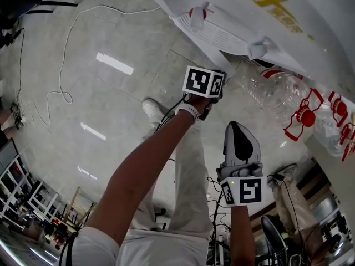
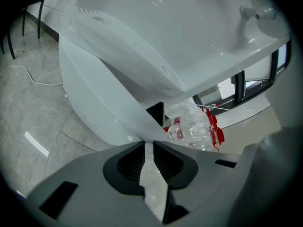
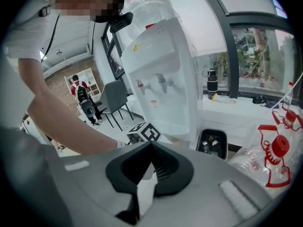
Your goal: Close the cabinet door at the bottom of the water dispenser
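Note:
The white water dispenser point(image 1: 238, 21) fills the top right of the head view, its taps facing me. Its bottom cabinet door point(image 2: 102, 96) is a white panel slanting down to my left gripper point(image 2: 147, 144), whose shut jaw tips sit right at the panel's lower edge; a dark opening point(image 2: 155, 113) shows behind it. In the head view the left gripper point(image 1: 205, 85) is at the dispenser's base, its jaws hidden by its marker cube. My right gripper point(image 1: 234, 127) hangs shut and holds nothing, apart from the dispenser point(image 3: 161, 74), with the left gripper's cube point(image 3: 147, 132) just beyond its tips.
Clear plastic bottles with red caps point(image 1: 288, 101) lie on the floor right of the dispenser. A black bin point(image 3: 212, 143) stands by the window wall. A white cable point(image 1: 61, 65) runs over the tiled floor at left. Chairs and a person stand far back point(image 3: 85, 100).

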{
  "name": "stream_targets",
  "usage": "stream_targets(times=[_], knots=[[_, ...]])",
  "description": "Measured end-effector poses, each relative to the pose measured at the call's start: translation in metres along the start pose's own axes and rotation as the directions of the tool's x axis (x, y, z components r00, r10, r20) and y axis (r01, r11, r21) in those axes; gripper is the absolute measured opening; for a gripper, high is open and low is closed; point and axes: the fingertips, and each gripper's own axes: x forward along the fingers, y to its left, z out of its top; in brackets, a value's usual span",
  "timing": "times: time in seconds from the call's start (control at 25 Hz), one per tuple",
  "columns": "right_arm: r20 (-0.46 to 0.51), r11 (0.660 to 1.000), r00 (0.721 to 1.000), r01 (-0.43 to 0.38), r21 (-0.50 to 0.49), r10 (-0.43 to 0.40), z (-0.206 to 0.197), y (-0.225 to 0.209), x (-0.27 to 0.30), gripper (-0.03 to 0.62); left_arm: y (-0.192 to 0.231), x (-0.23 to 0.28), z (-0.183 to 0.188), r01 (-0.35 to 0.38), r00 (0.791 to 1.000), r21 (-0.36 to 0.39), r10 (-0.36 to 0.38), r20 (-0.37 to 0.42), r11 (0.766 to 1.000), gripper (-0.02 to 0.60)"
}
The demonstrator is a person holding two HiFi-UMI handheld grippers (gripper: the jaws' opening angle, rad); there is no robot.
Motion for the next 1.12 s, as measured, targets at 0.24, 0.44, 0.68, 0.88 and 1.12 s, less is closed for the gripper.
stream_targets(times=[0.24,0.44,0.68,0.88,1.12], knots=[[0.001,1.000,1.000,0.008,0.013,-0.008,-0.003,-0.007,-0.004,0.011,-0.006,0.010,0.011,-0.003,1.000,0.016,0.003,0.001,1.000,0.061],[0.003,1.000,1.000,0.008,0.026,-0.008,-0.006,-0.009,-0.005,0.011,0.015,0.016,0.013,-0.112,0.994,0.022,0.112,-0.015,0.993,0.005],[0.000,1.000,1.000,0.013,0.027,-0.013,-0.010,-0.021,-0.009,0.011,0.022,0.012,0.025,-0.091,0.994,0.040,0.089,0.056,0.995,0.005],[0.000,1.000,1.000,0.018,0.025,-0.018,-0.006,-0.025,-0.011,0.011,0.018,0.014,0.032,-0.093,0.994,0.040,0.090,0.067,0.995,0.005],[0.004,0.999,1.000,0.023,0.035,-0.023,-0.005,-0.028,-0.012,0.011,0.011,0.019,0.042,-0.088,0.992,0.038,0.084,0.095,0.995,0.006]])
